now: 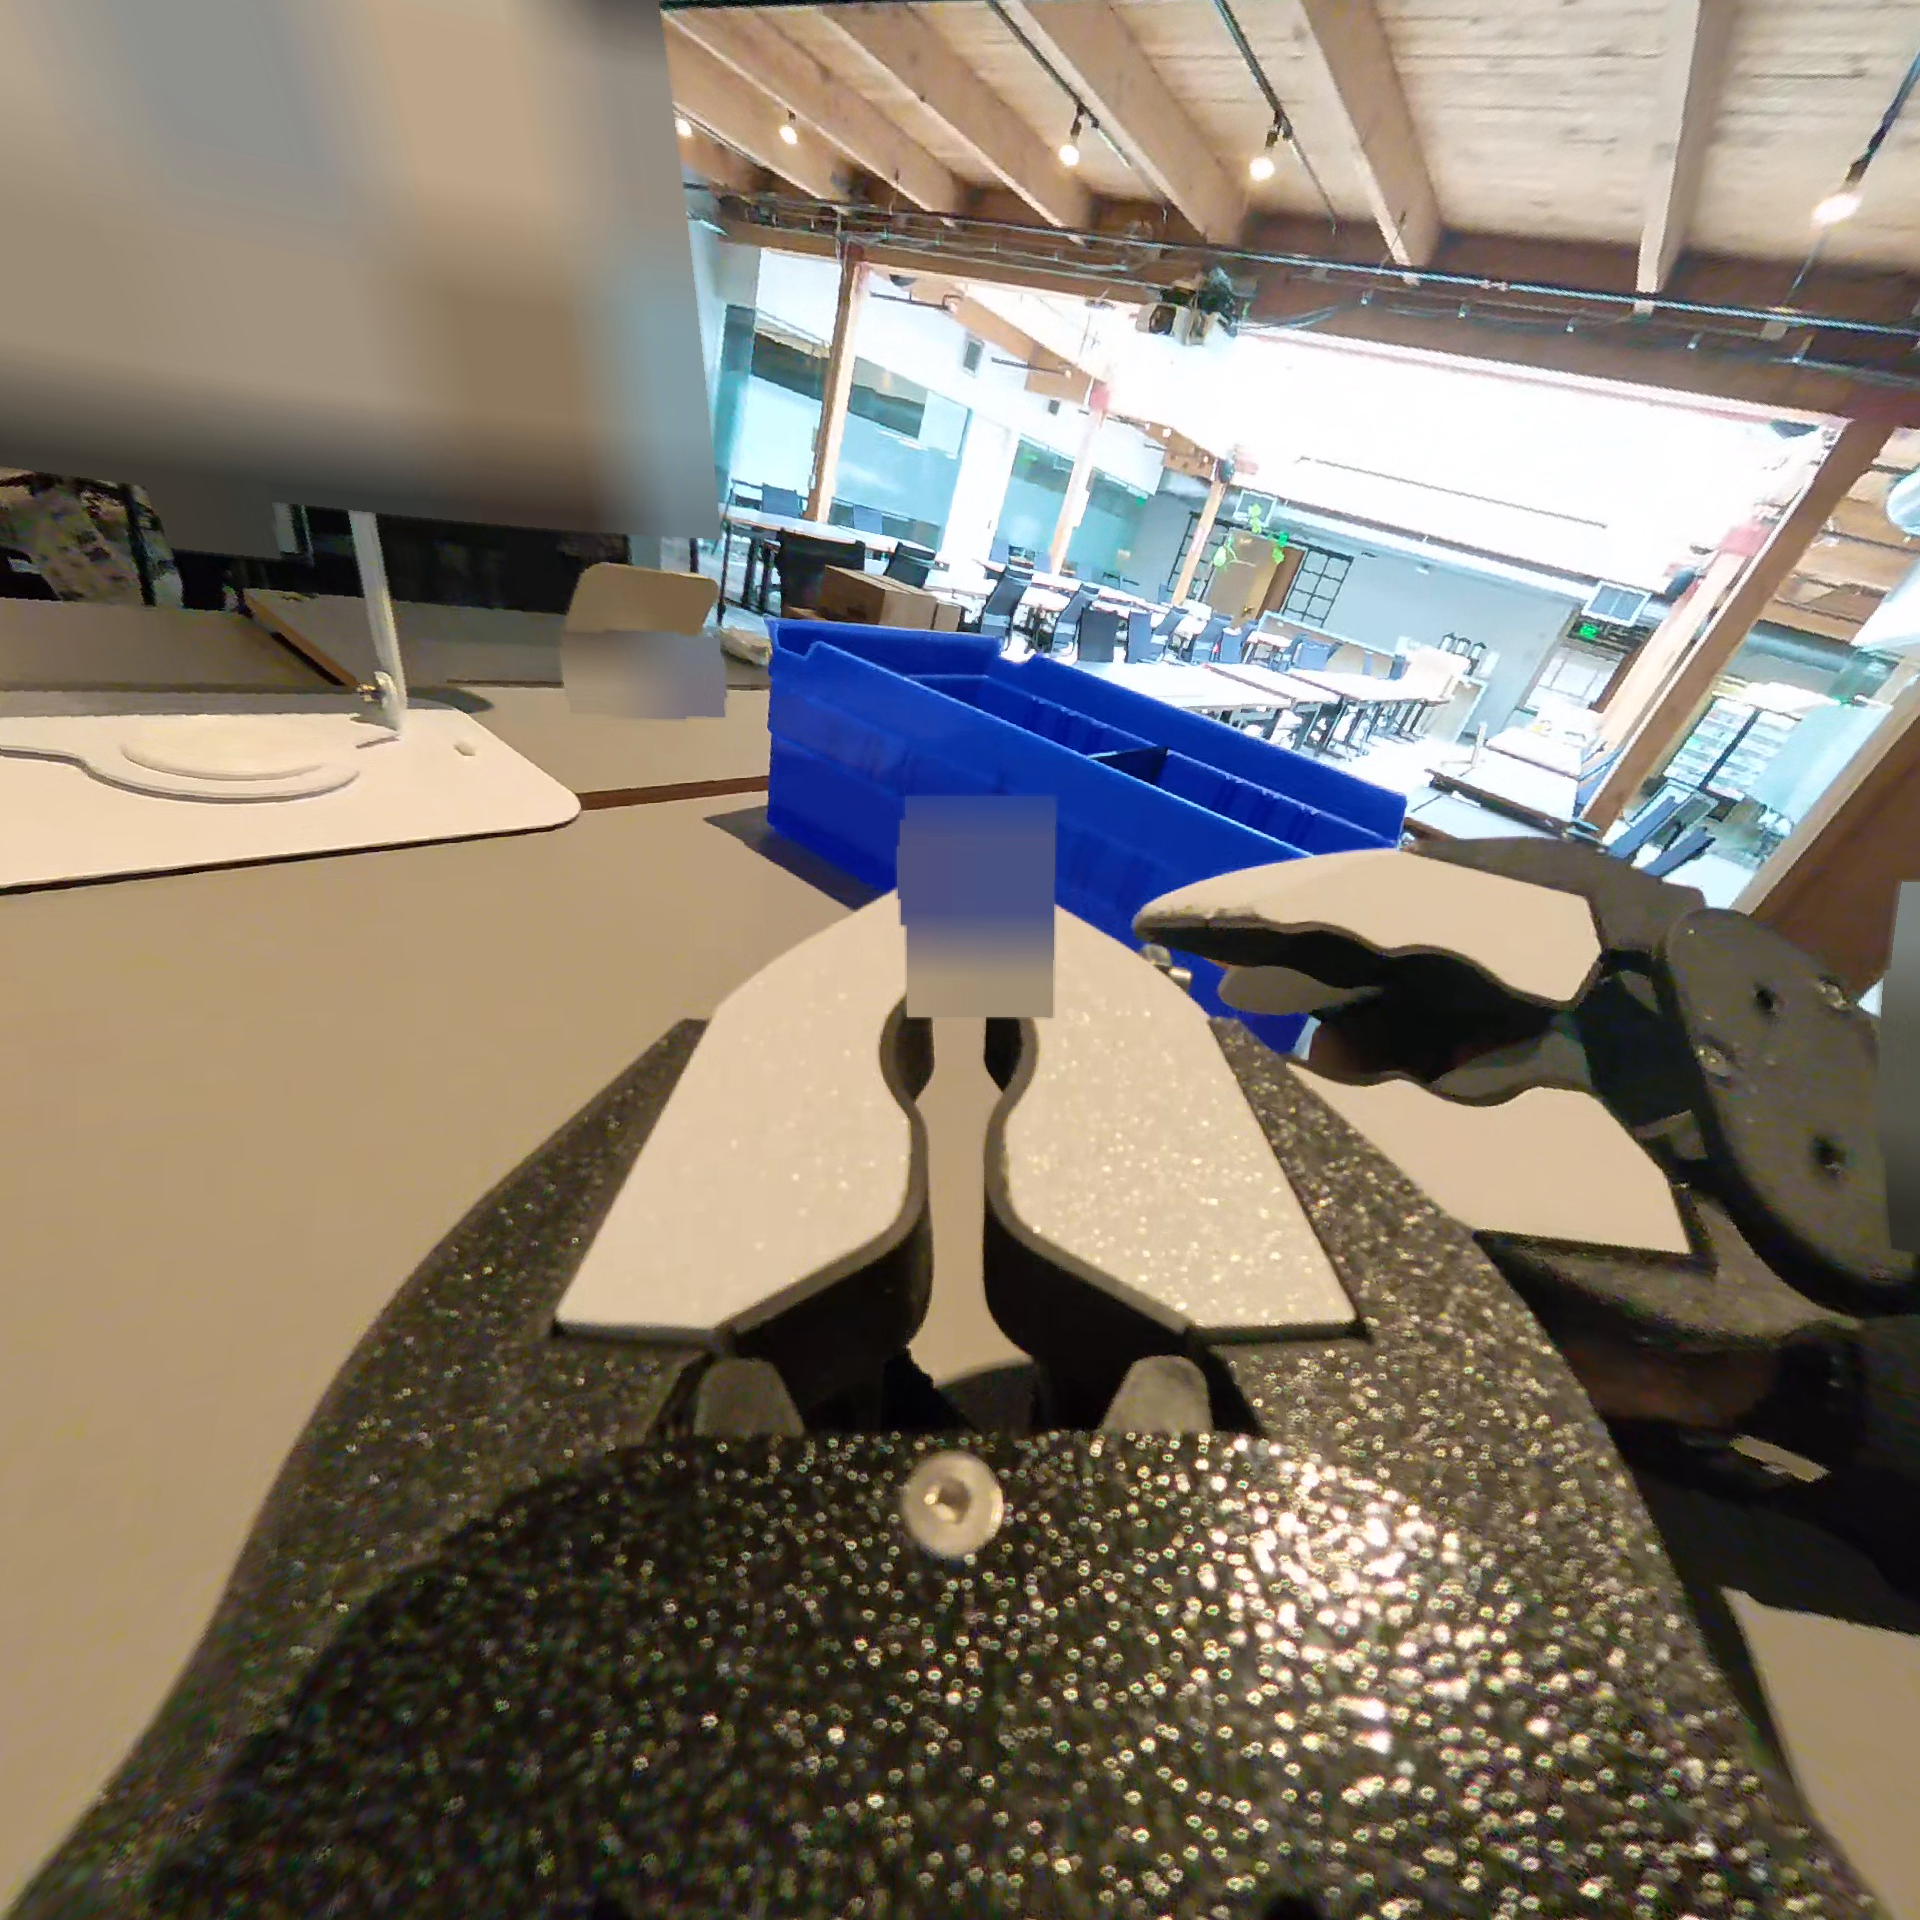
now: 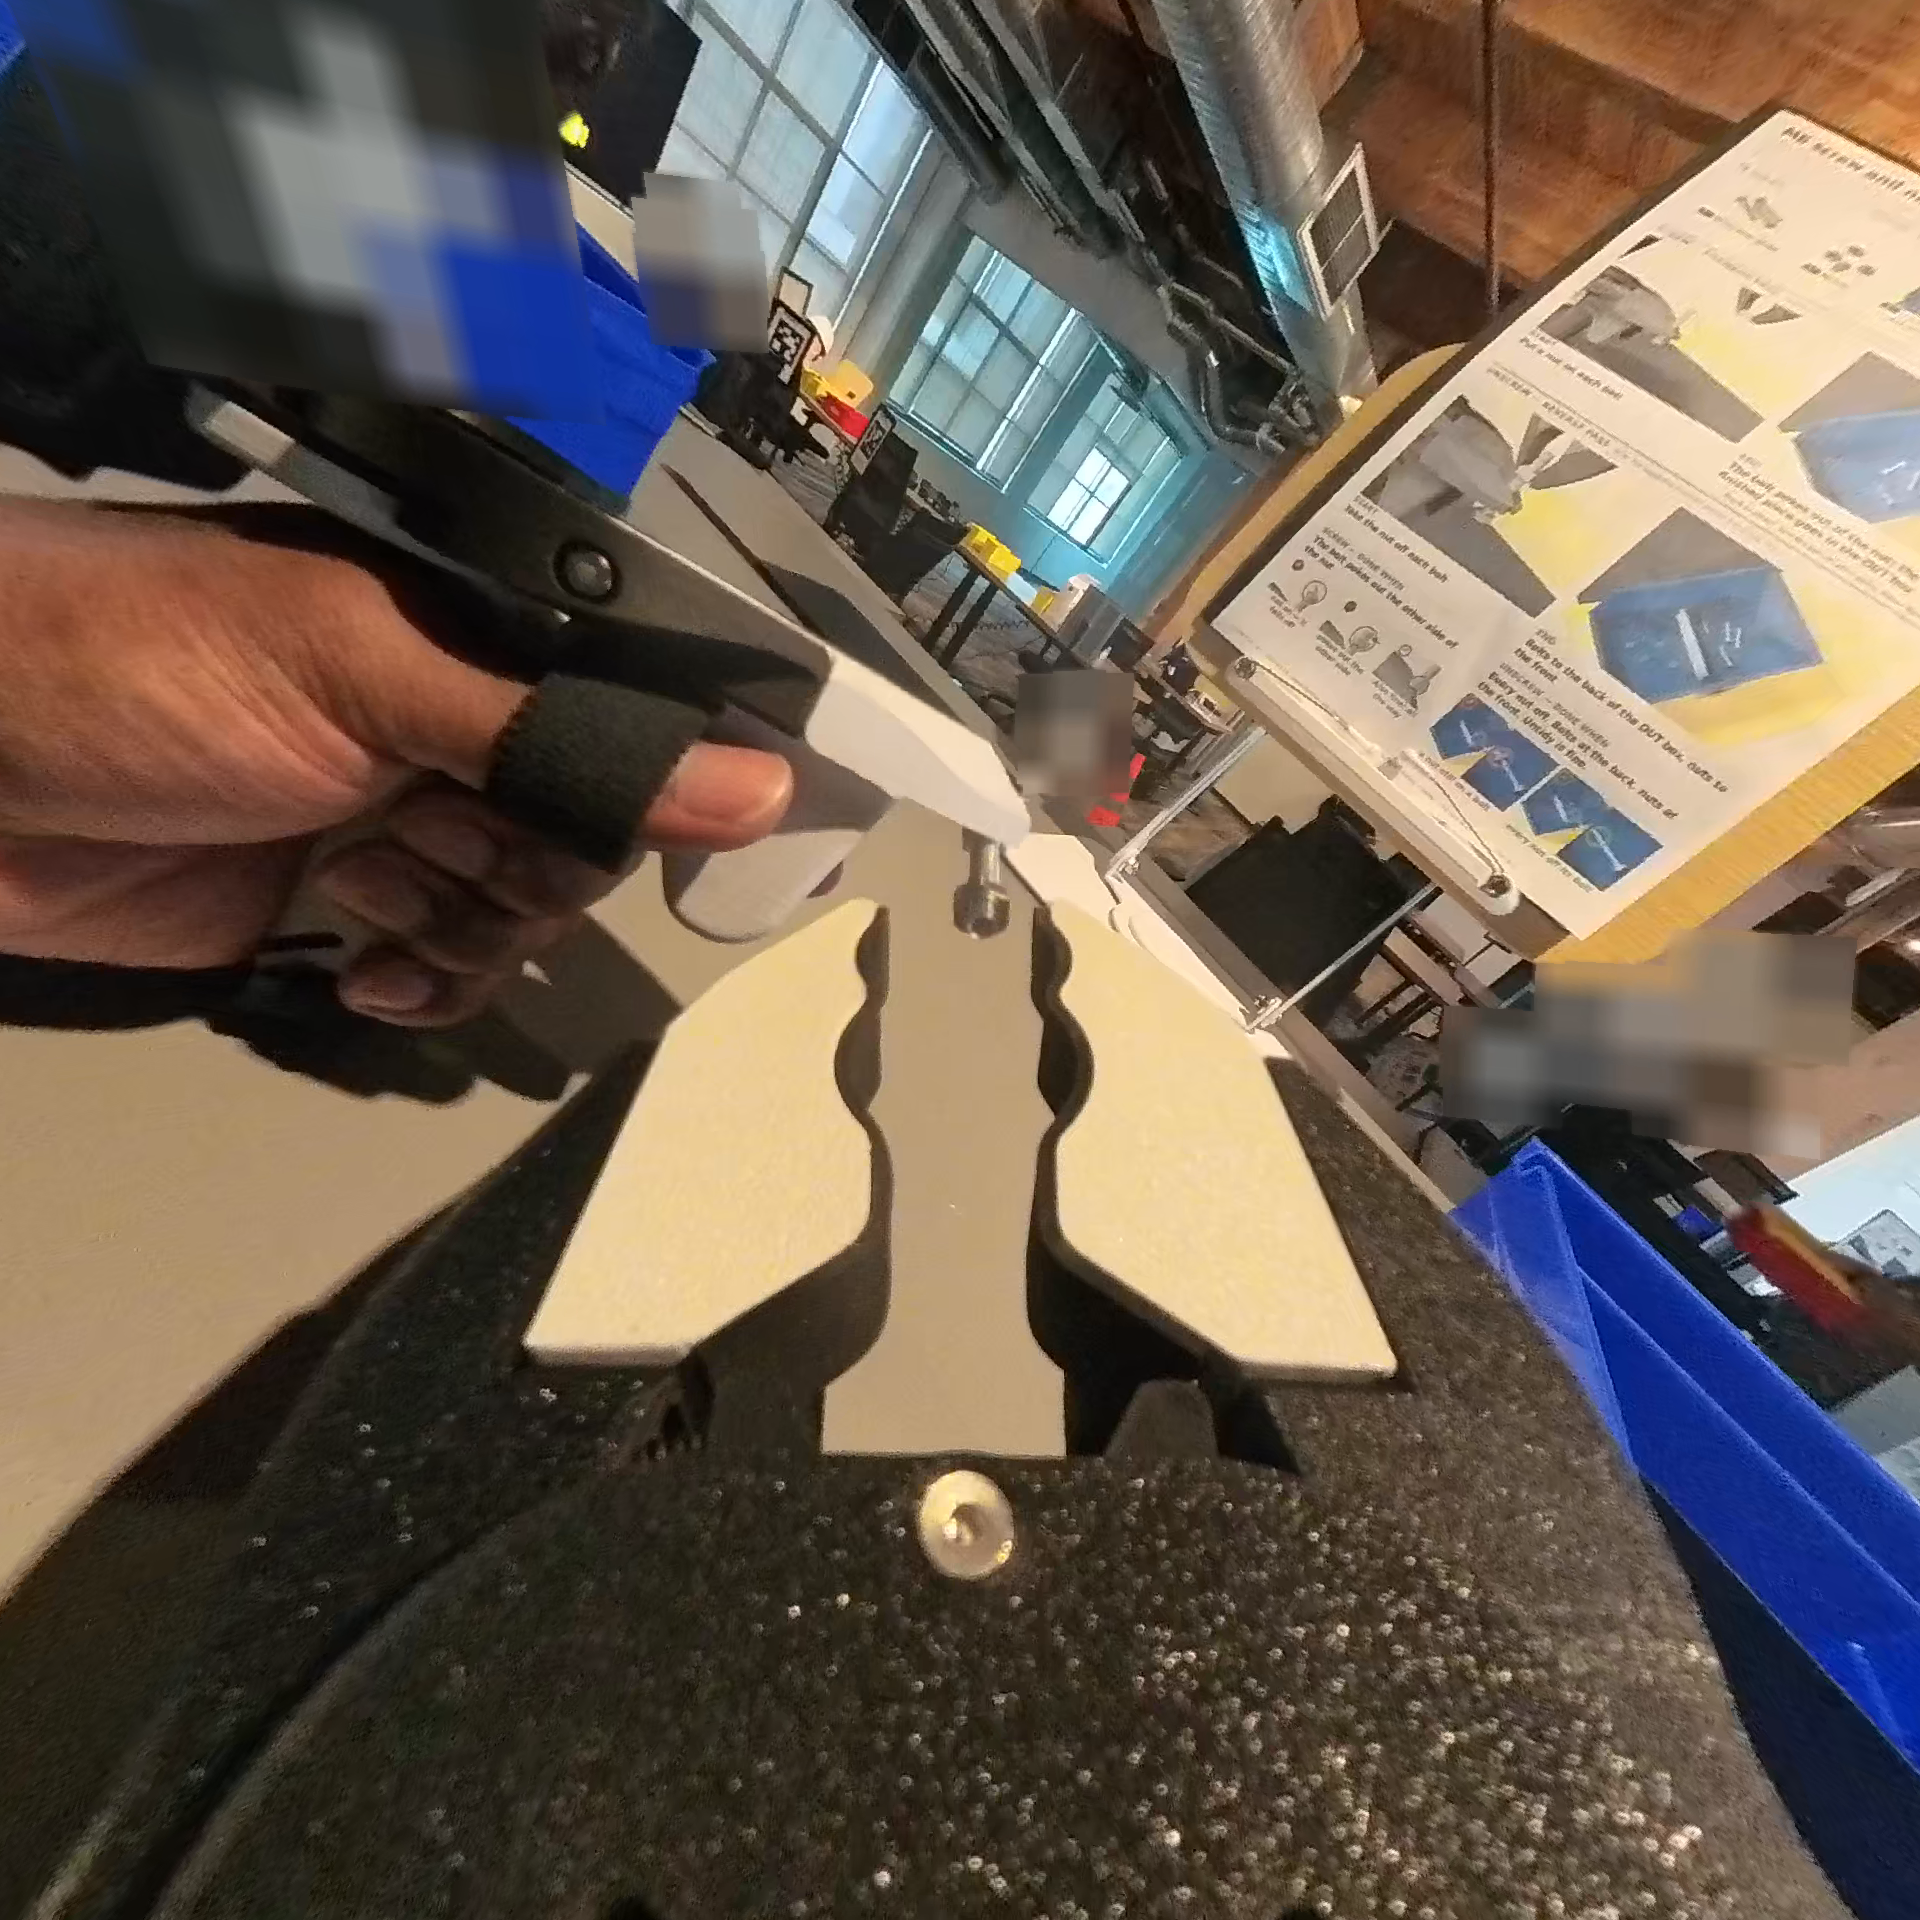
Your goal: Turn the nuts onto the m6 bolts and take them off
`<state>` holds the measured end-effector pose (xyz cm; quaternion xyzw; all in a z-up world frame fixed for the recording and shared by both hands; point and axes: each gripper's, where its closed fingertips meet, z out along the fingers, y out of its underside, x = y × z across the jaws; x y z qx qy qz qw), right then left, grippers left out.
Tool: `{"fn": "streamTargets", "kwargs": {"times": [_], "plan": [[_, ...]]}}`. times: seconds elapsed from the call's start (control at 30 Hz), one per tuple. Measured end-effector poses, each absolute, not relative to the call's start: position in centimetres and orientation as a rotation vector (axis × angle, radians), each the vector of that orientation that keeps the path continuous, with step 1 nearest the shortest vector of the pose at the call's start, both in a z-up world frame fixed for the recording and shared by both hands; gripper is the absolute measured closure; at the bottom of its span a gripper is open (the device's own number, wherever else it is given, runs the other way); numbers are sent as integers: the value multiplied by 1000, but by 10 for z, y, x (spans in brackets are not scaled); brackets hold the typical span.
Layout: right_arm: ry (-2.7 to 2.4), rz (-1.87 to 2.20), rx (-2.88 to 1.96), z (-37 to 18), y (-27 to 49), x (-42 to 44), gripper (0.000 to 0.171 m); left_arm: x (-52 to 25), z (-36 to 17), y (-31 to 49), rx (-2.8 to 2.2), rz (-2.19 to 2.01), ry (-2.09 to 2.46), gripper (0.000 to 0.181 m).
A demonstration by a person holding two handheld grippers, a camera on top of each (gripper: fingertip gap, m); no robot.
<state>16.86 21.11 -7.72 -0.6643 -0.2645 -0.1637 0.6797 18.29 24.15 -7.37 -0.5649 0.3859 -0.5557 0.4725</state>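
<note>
A bolt [image 2: 980, 902] is held by its shank in the tips of the left tongs [image 2: 997, 821], head end hanging down, over the grey desk [image 2: 156, 1195]. In the left wrist view the tips of those tongs [image 1: 977, 997] are covered by a blur patch, so the grip itself cannot be checked there; only a narrow gap is seen lower down.

The right tongs [image 2: 961, 925] are spread to a middling gap and hold nothing; the bolt head sits just ahead of their tips, not touched. In the left wrist view the right tongs [image 1: 1179, 951] come in from the right, also parted.

No nut can be made out on the bolt or in either pair of tongs. The task is judged early or between cycles: bolt picked, nut not yet fitted, or already removed; which one cannot be told.

Around: a blue bin [image 1: 1091, 769] behind the tongs, a white mat [image 1: 312, 800] to the left, an instruction board [image 2: 1558, 582] on a stand, and another blue bin edge [image 2: 1714, 1455] close at the right, which could be bumped.
</note>
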Motion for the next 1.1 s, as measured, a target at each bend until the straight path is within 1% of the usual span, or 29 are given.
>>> {"fn": "streamTargets", "kwargs": {"times": [0.2,0.23,0.3,0.4,0.43,0.53,0.67,0.73,1.1], "plan": [[-597,-419,-1508,-80,213,174,149,186,-78,236,-1400,-1339,988,177],[-599,-426,-1514,-82,213,175,150,186,-78,235,-1399,-1334,997,177],[-607,-436,-1519,-83,213,176,161,187,-79,233,-1401,-1324,1012,177],[-608,-393,-1528,-82,211,176,161,186,-78,231,-1390,-1362,1022,177],[-606,-351,-1529,-81,210,175,161,185,-77,230,-1378,-1391,1033,176],[-607,-125,-1502,-76,202,167,161,173,-73,233,-1324,-1454,1069,153],[-657,305,-1429,-66,183,148,161,150,-67,221,-1241,-1725,1169,149],[-663,409,-1394,-60,177,146,161,139,-64,209,-1200,-1866,1235,148],[-788,488,-1381,-68,165,128,161,128,-72,163,-1097,-1966,1508,148]]}}
